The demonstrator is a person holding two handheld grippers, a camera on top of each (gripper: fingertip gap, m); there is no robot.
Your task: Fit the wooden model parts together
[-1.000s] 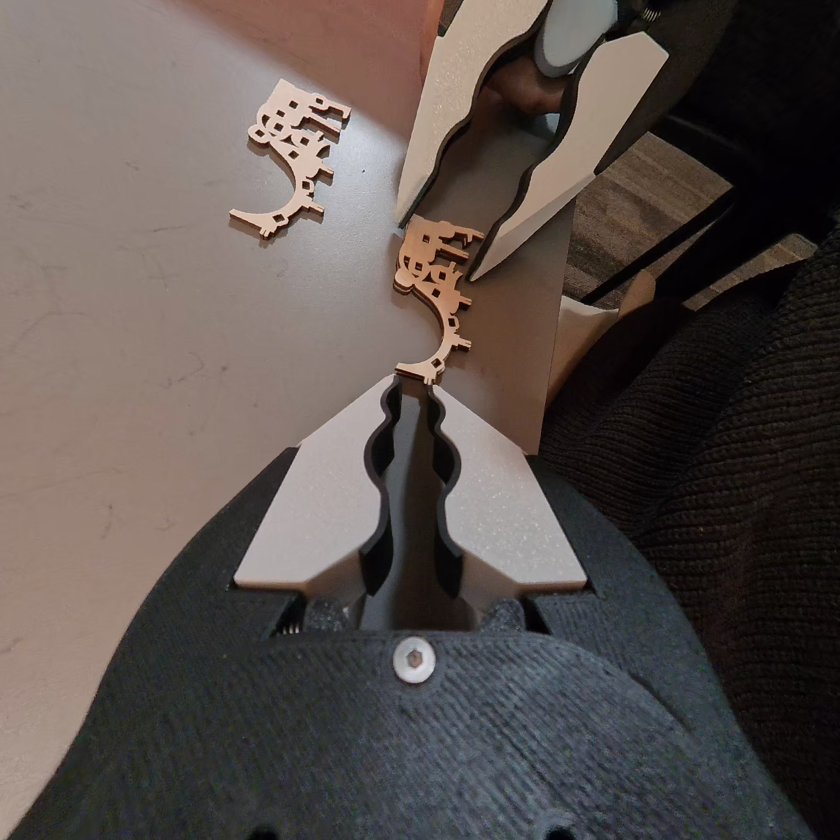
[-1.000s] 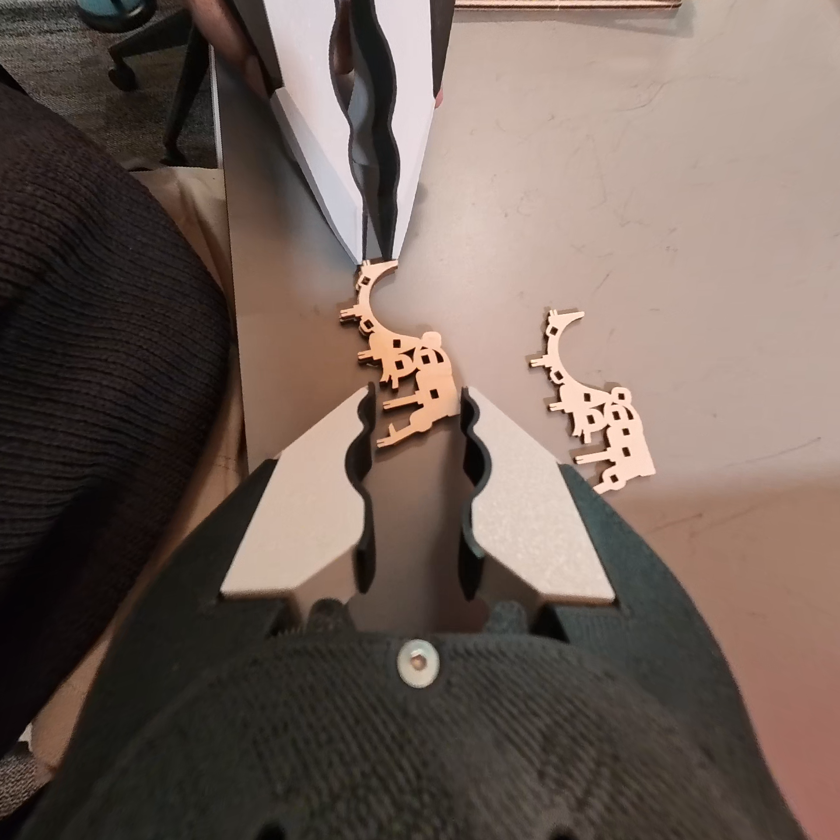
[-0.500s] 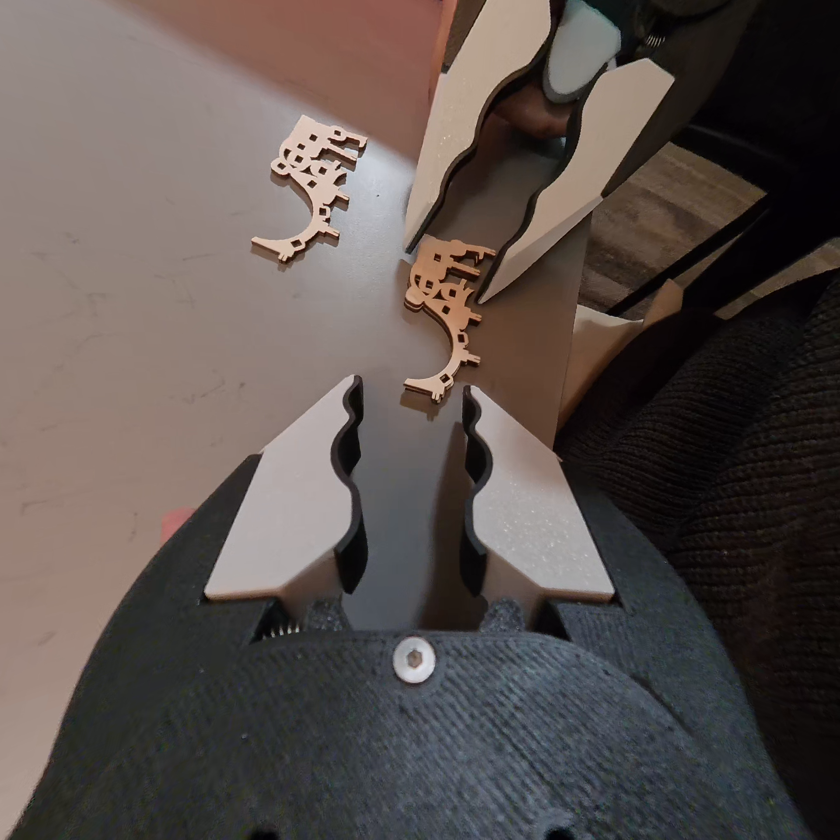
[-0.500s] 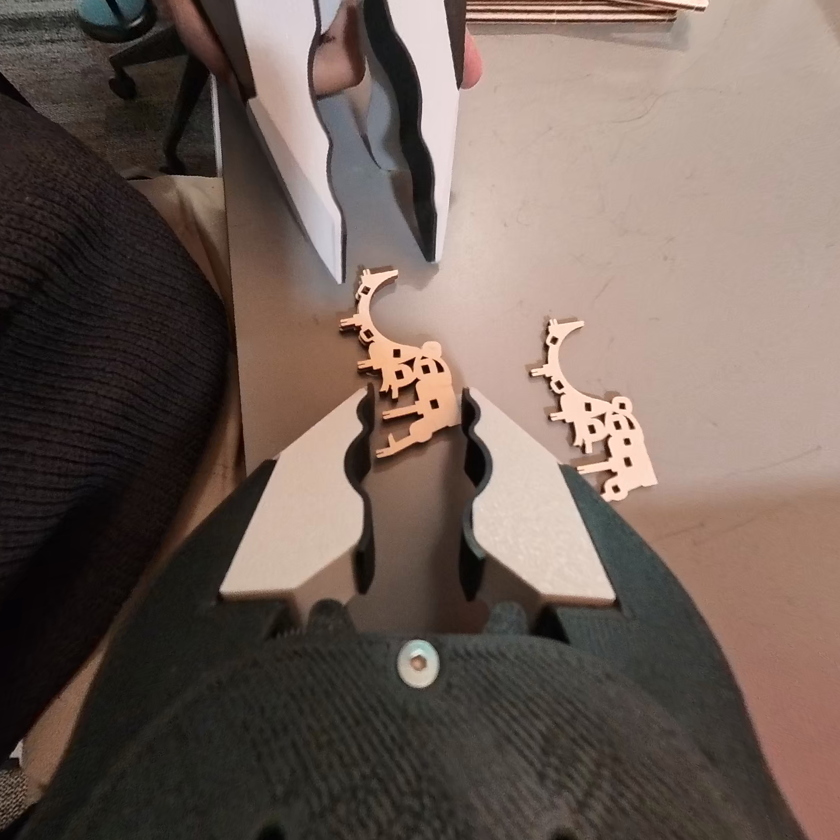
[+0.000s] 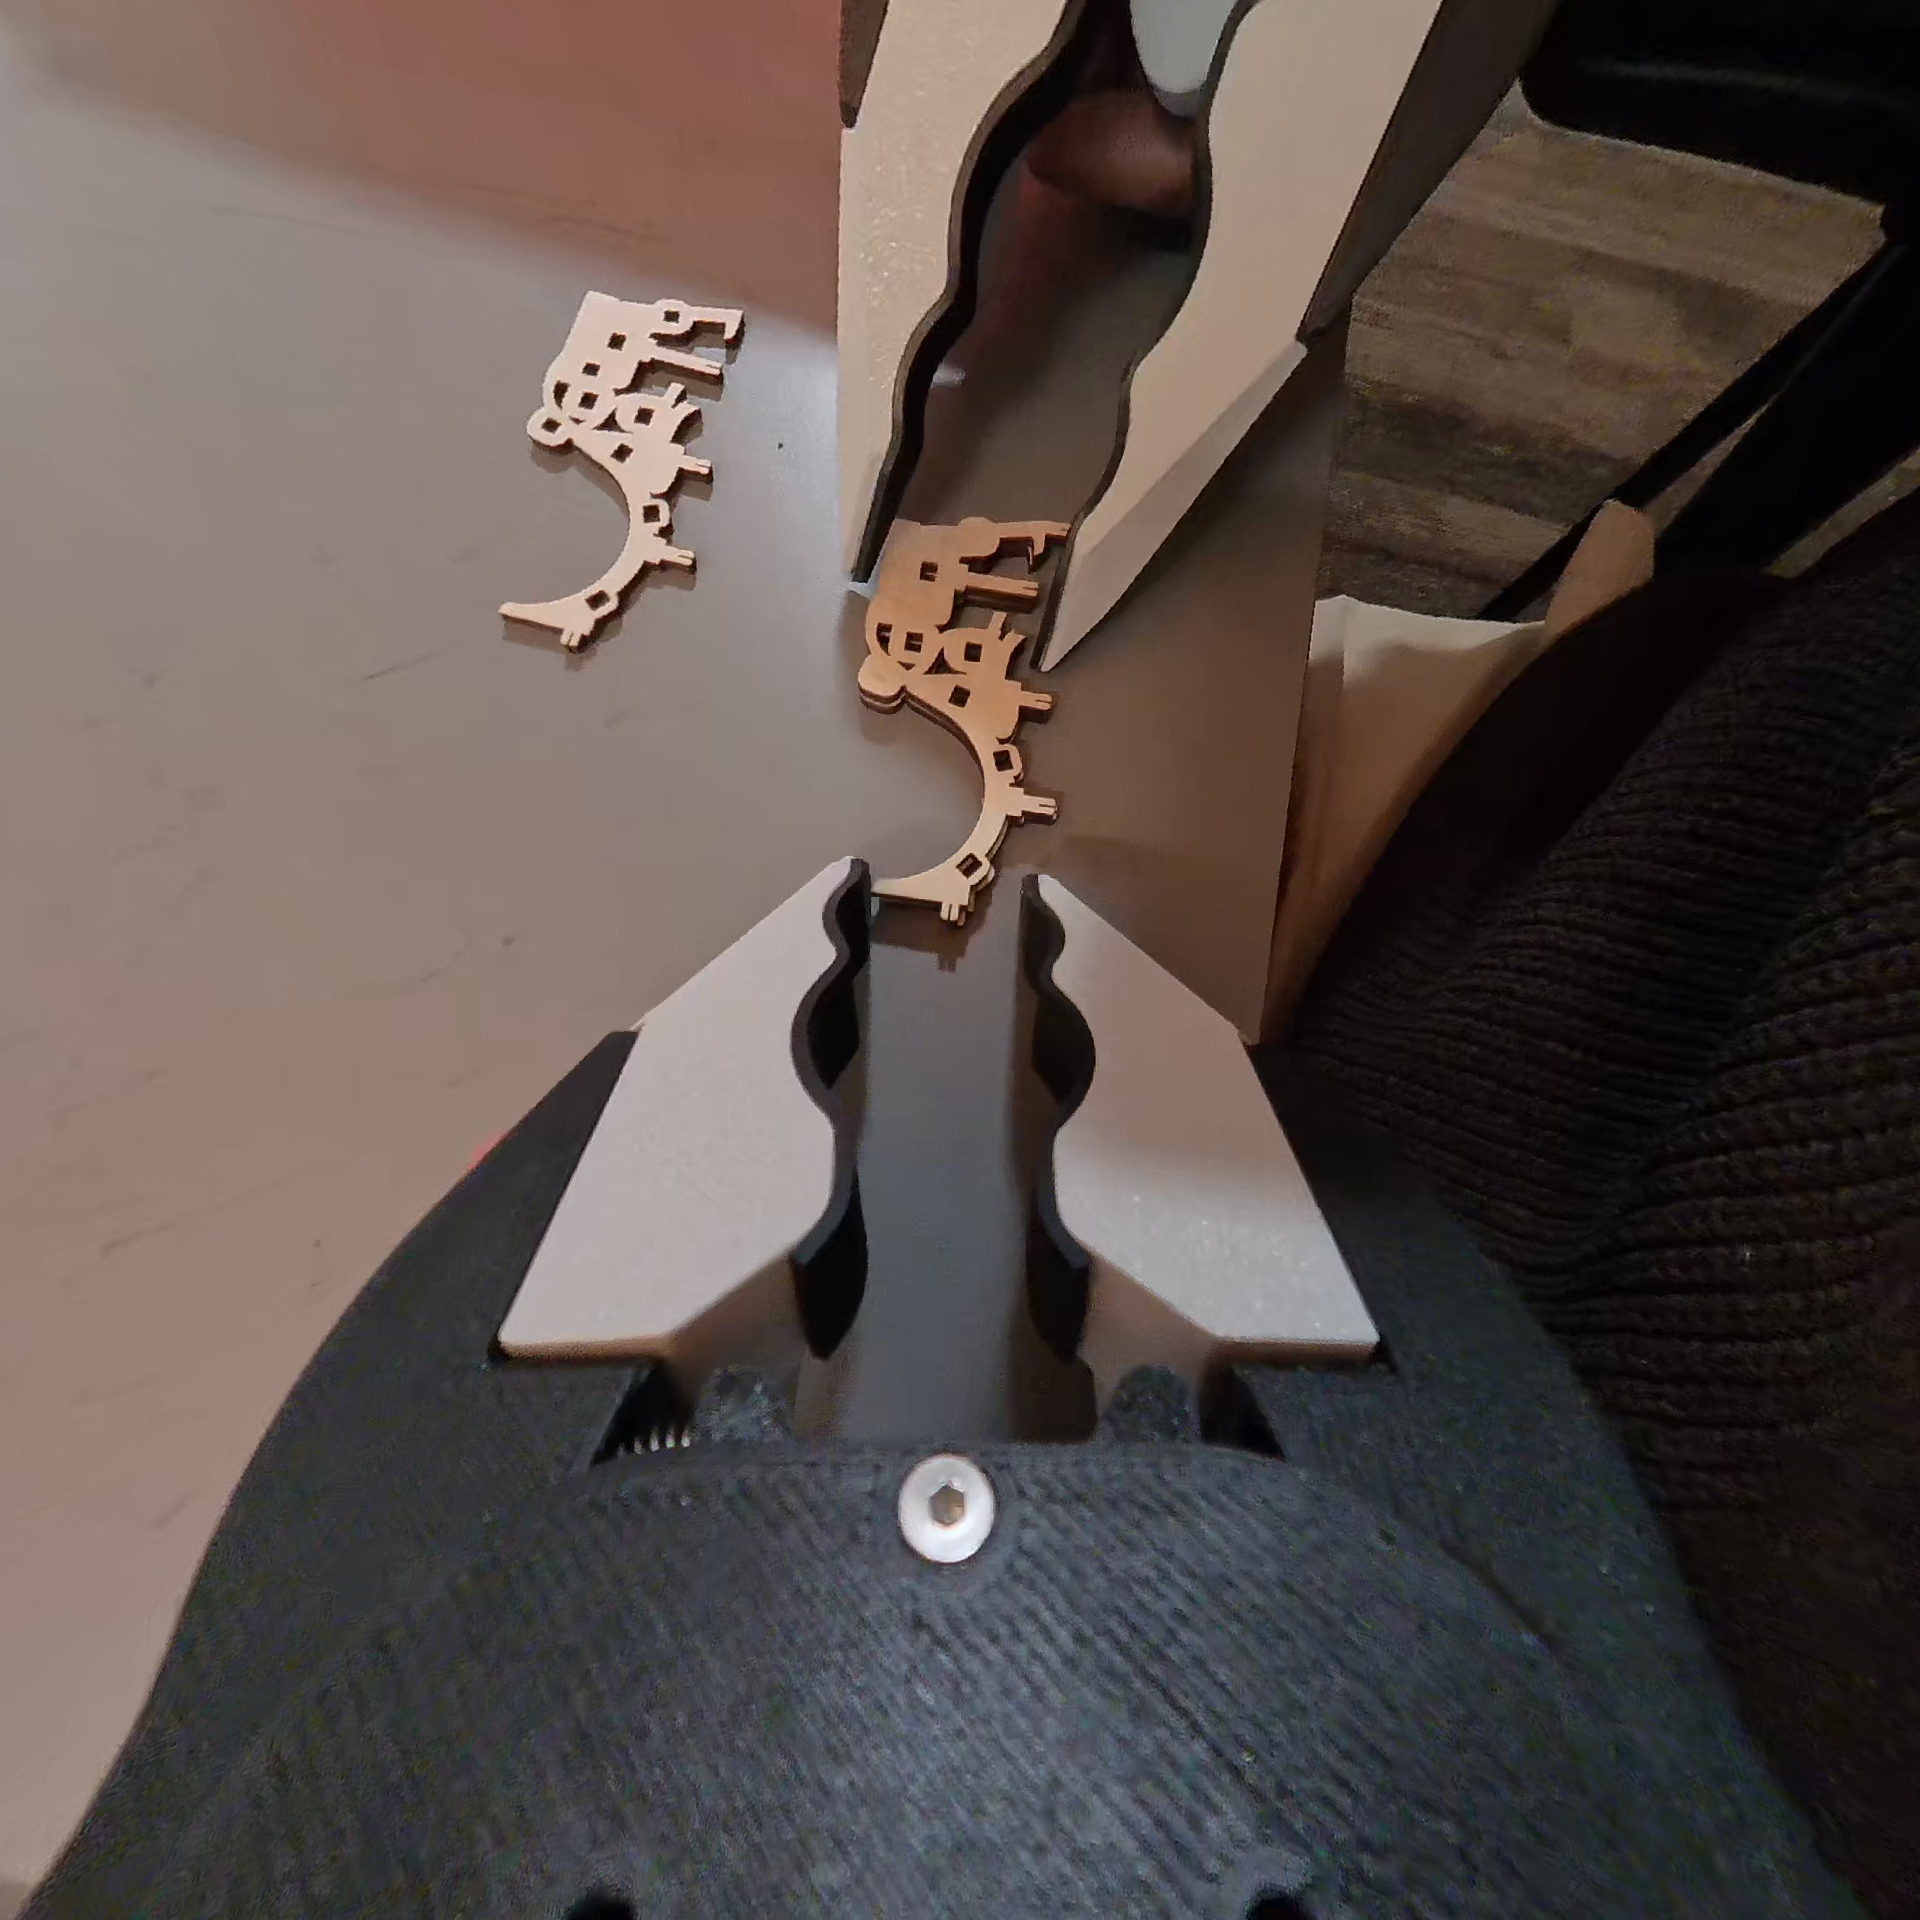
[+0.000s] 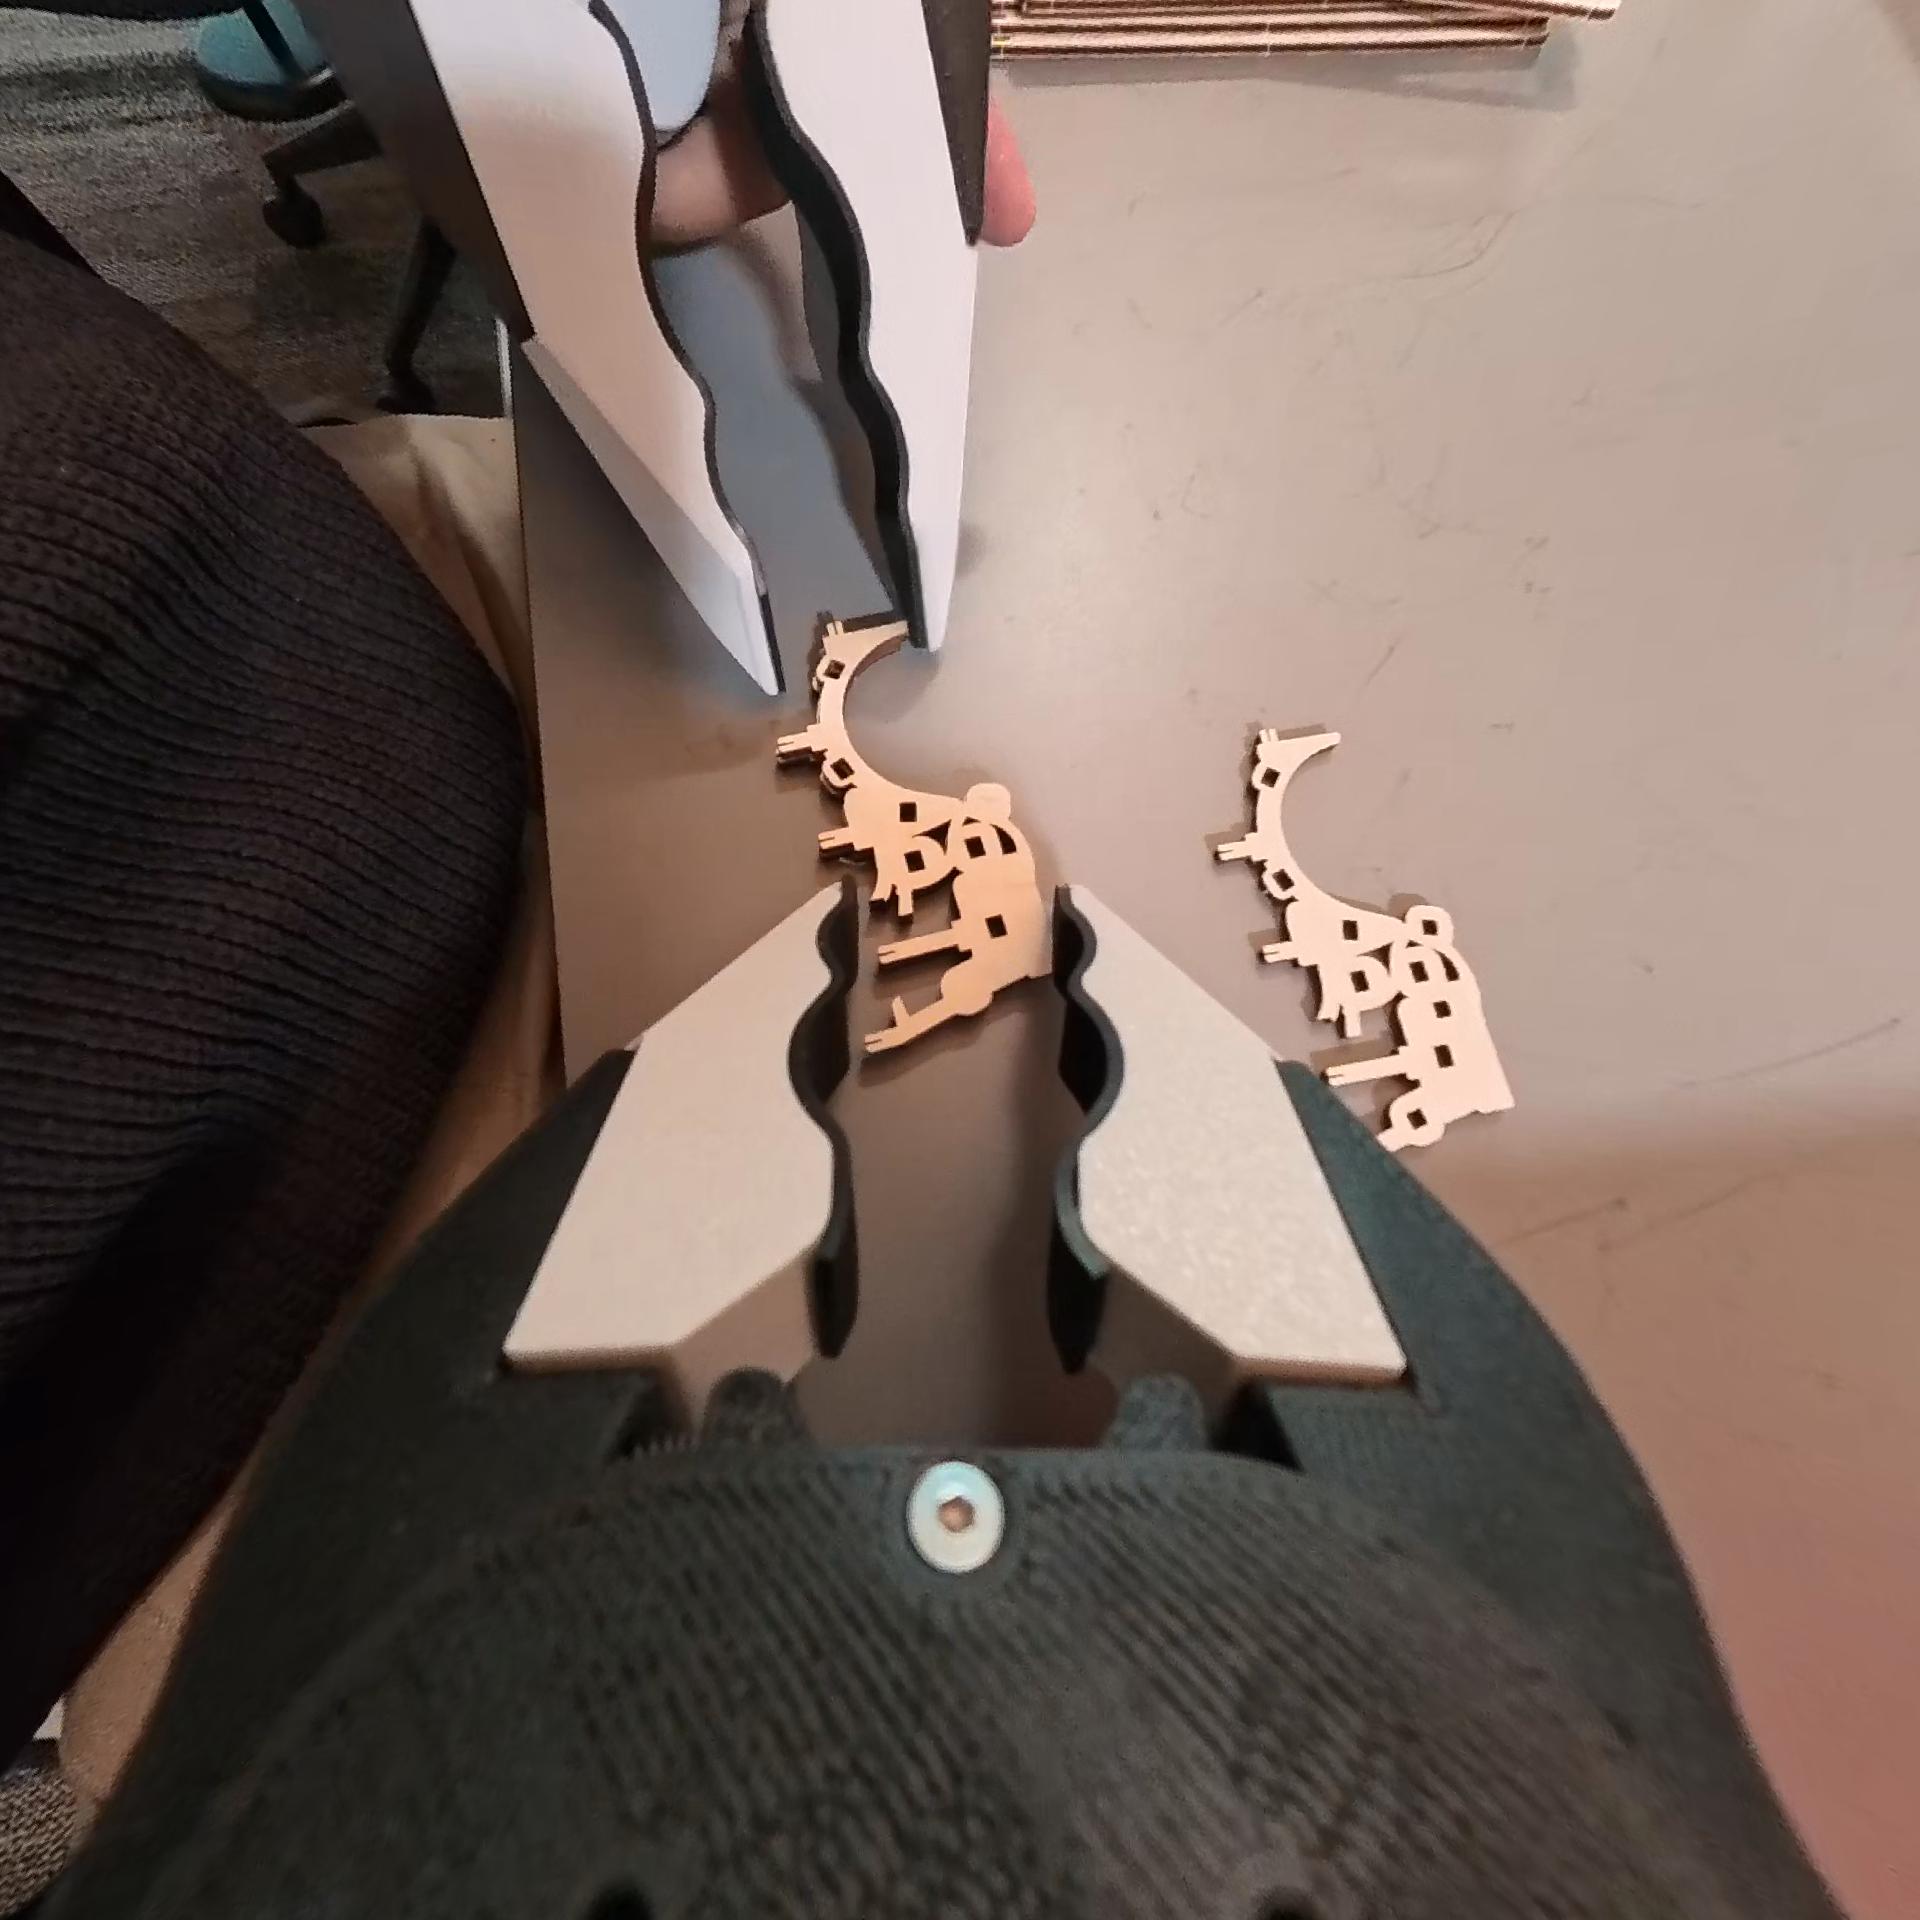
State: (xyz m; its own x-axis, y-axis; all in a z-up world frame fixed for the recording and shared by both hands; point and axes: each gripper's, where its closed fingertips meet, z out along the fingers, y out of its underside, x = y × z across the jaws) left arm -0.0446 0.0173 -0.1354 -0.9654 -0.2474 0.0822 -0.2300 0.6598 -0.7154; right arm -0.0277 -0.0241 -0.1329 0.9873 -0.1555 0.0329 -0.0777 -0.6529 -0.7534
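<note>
A flat curved wooden part lies near the grey table's edge; its rim looks doubled, as if two thin layers are stacked. My left gripper is open, and the part's narrow tail lies between its fingertips. My right gripper is open around the part's wide end. Each gripper faces the other: the right one shows far off in the left wrist view, the left one in the right wrist view. A second matching part lies apart on the table, and it also shows in the right wrist view.
The table edge runs close beside the part, with a person's black knit sleeve and beige material beyond it. A stack of cardboard sheets lies at the table's far side. A chair base stands on the carpet. My right fingertips sit around 5 centimetres from my left ones.
My left gripper was nearly shut at the tail tip, then opened and drew back, and has now come forward so the tail lies between its narrower jaws. The right gripper stayed open at the wide end.
</note>
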